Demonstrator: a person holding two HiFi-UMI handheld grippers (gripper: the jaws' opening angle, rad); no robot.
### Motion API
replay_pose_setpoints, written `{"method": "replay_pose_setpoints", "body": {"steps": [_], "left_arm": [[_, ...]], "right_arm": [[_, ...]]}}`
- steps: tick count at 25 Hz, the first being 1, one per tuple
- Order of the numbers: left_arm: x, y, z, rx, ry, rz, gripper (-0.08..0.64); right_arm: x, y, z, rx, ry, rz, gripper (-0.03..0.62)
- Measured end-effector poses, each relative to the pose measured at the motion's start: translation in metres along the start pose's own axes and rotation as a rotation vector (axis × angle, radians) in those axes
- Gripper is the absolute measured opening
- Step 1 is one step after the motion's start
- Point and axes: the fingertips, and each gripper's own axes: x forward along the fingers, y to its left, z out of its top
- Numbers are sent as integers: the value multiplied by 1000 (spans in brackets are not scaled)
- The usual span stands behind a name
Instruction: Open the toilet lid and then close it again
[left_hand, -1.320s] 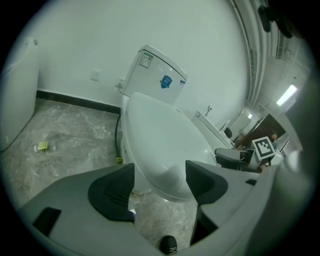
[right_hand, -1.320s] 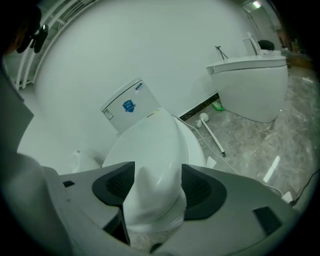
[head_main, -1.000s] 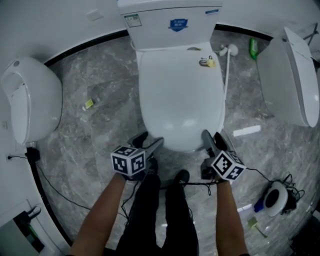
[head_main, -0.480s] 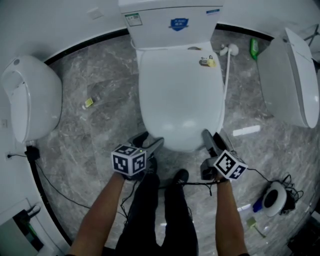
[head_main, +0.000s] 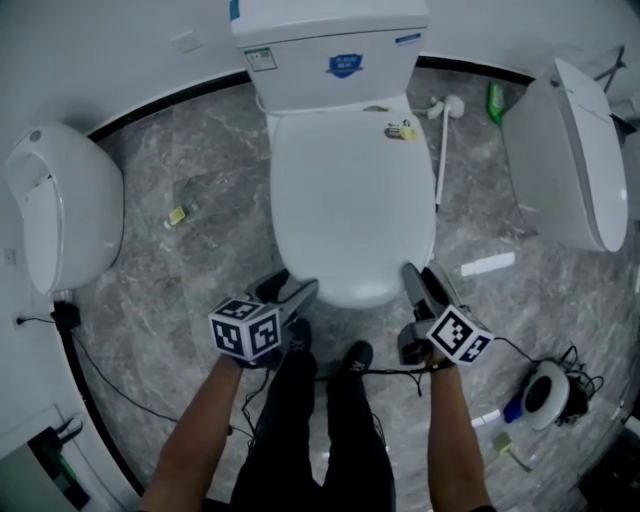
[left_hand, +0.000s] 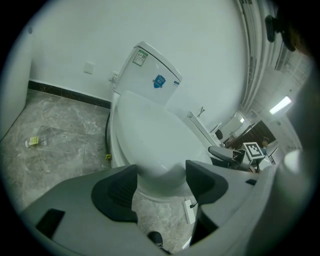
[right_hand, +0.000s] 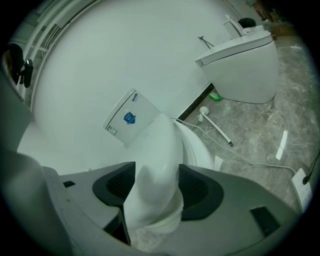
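Observation:
The white toilet stands in the middle of the head view with its lid down flat and the tank behind it. My left gripper is at the front left of the bowl, jaws open. In the left gripper view the rounded front rim sits in the gap of that gripper, apart from both pads. My right gripper is at the front right, rolled to one side and open. In the right gripper view the lid's front edge fills the gap of that gripper.
A second toilet stands at the left and a third at the right. A white hose, a green bottle and a white strip lie on the marble floor. A round device with cables sits at lower right. The person's shoes are just behind the grippers.
The head view has shifted a little, so the toilet sits slightly higher and further left. Both grippers stay at the front rim, the left one slightly lower and further left. The lid stays down.

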Motion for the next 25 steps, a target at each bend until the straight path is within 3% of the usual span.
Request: {"method": "replay_pose_setpoints", "body": {"steps": [10, 25], "left_arm": [[-23, -11, 27, -31, -76, -18, 310], [-37, 12, 42, 59, -129, 24, 280]], "right_arm": [[-18, 22, 18, 53, -27, 18, 272], [-13, 26, -1, 135, -10, 23, 259]]}}
